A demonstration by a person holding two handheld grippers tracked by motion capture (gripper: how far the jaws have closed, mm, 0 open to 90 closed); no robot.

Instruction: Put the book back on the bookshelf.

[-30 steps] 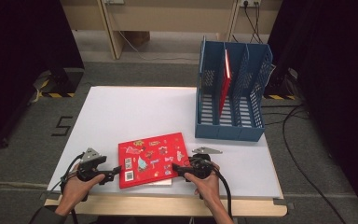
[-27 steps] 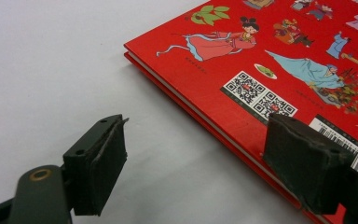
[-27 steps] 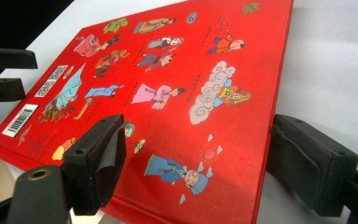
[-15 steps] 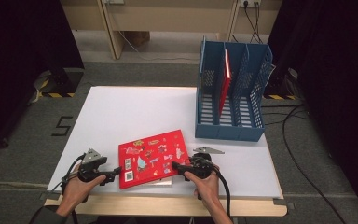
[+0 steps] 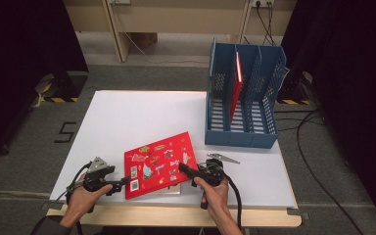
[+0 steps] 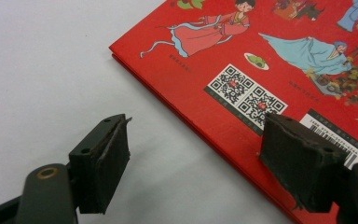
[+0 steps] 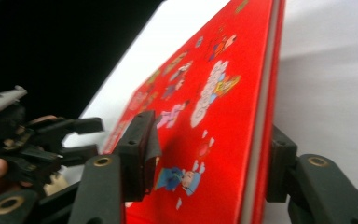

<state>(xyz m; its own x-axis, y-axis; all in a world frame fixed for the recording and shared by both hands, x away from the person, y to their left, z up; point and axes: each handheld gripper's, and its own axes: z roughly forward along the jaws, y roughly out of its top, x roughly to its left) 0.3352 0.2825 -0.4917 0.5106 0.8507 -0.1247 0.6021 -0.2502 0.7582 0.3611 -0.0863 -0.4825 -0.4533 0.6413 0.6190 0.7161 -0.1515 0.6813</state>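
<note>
Gripping the red book [image 5: 159,164], which lies flat near the table's [image 5: 127,117] front edge, is the step in hand. Both tongs have just been closing: the right gripper [image 7: 209,158] straddles its edge, pads apparently not yet pressing; the left gripper [image 6: 205,163] stands apart across its corner. Next: clamp, lift toward the blue file rack [image 5: 242,98].

Two red books: one flat book [image 5: 159,164] on one white table [image 5: 137,117], one upright book [image 5: 236,83] in one blue three-slot file rack [image 5: 242,137]. Two hand-held grippers: left gripper [image 5: 119,182], right gripper [image 5: 182,168].
</note>
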